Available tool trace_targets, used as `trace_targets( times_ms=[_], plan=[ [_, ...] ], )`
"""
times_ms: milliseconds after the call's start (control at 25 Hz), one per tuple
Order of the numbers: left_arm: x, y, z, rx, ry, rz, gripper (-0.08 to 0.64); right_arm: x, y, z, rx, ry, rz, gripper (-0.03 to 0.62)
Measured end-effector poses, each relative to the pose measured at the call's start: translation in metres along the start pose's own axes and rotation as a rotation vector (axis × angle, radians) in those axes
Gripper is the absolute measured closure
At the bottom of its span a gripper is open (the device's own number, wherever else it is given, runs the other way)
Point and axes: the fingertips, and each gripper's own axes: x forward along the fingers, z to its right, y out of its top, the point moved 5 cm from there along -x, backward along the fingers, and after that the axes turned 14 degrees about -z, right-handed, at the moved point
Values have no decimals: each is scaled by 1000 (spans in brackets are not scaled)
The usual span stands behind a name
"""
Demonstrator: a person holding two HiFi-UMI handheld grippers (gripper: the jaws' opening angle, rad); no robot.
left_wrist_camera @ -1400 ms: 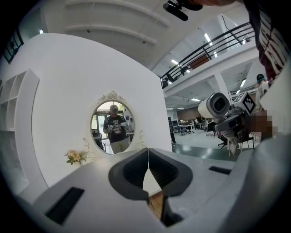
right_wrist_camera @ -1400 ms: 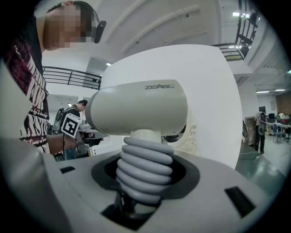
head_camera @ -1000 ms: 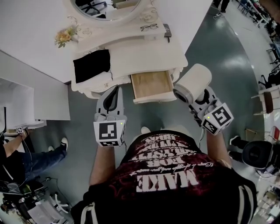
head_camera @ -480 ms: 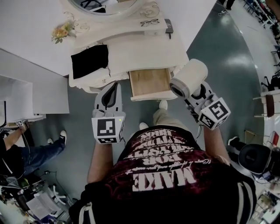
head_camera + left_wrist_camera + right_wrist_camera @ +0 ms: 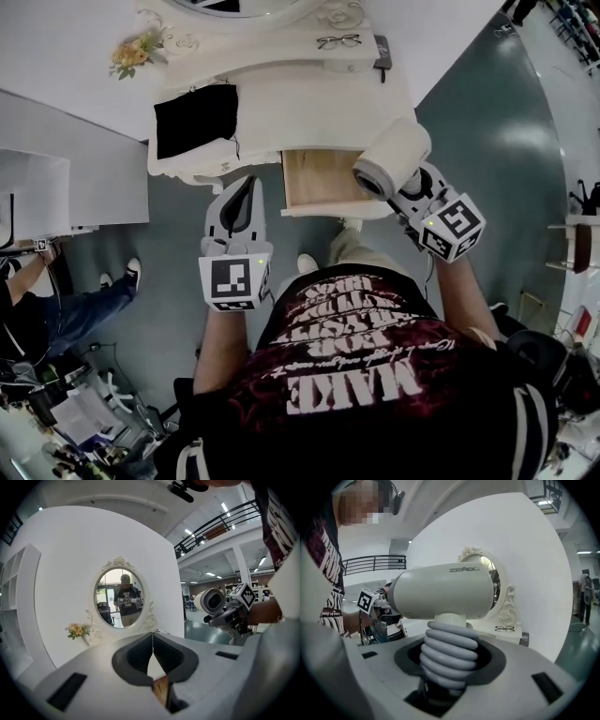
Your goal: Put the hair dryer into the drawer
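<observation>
Drawer [image 5: 323, 178] stands open at the front of the dressing table [image 5: 309, 98], right of centre. Cloth [image 5: 195, 119] on the tabletop's left part, flowers [image 5: 131, 53] behind it at back left, glasses [image 5: 338, 41] at back right. Hair dryer [image 5: 392, 157] in the right gripper [image 5: 412, 192] over the drawer's front right corner; left gripper [image 5: 247, 181] just left of the drawer.

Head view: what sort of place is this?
Probably a mock dressing corner inside a big hall: a white dressing table with an oval mirror and open drawer, backed by a free-standing wall, with a balcony railing beyond.
</observation>
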Motion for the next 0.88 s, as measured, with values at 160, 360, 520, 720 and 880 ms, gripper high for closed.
trace_targets(
  times_ms=[160, 360, 520, 720, 880],
  plan=[
    [12, -1, 8, 17, -31, 13, 552, 25, -19, 17, 52, 53, -67, 394],
    [29, -12, 18, 5, -33, -26, 552, 50, -54, 32, 77, 82, -157, 394],
    [41, -17, 22, -29, -43, -27, 552, 66, -77, 39, 85, 107, -221, 394],
    [48, -31, 23, -24, -46, -40, 552, 85, -106, 38, 84, 127, -283, 394],
    [54, -40, 30, 20, -69, -29, 552, 101, -128, 43, 106, 132, -335, 394]
  ],
)
